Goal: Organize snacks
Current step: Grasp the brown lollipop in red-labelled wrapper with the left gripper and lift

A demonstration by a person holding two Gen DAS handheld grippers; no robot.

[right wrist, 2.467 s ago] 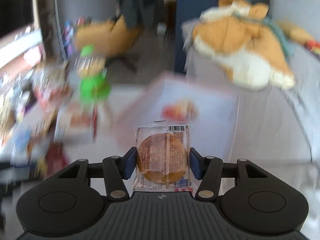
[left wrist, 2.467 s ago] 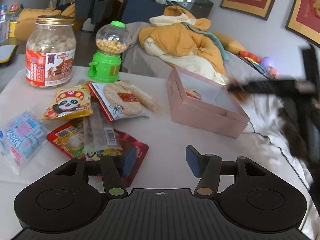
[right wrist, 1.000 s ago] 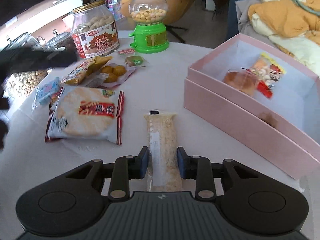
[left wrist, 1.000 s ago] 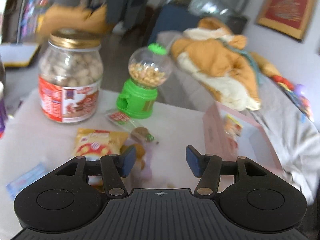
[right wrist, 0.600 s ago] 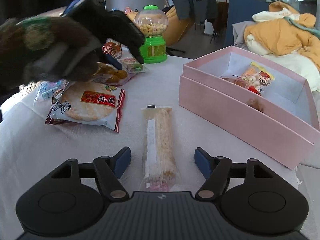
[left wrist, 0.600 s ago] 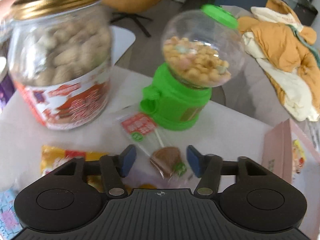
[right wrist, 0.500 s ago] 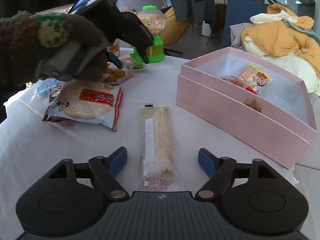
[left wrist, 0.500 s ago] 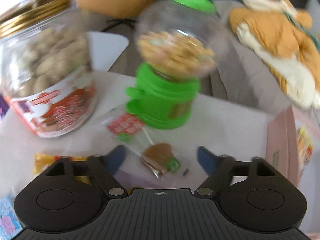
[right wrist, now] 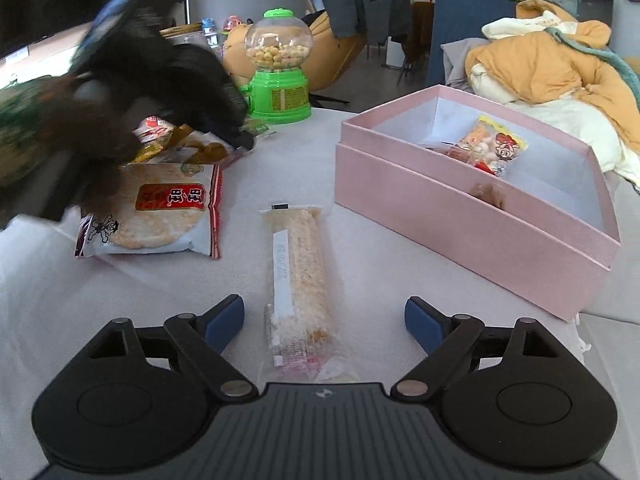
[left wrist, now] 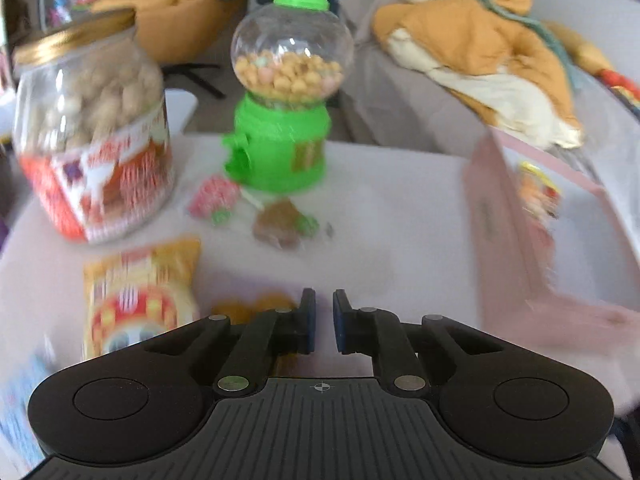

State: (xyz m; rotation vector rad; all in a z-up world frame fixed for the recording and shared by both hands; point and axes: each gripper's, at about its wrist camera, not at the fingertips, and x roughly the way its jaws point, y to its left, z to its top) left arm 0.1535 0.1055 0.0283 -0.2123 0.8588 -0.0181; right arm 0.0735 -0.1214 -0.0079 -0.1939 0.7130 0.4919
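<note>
Two hand-held grippers work near the pink box (right wrist: 460, 216). Right hand-held gripper (right wrist: 324, 320) is opening, straddling the rice bar (right wrist: 298, 276) on the counter (right wrist: 400, 276) beside the box, likely for regrasping. Left hand-held gripper (left wrist: 322, 320) is pressed together, empty.

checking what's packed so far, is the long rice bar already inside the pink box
No: the long rice bar lies flat on the table in front of the right gripper, outside the pink box.

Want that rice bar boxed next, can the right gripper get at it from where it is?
Probably yes: the right gripper is opening around the rice bar, with nothing on top of it.
</note>
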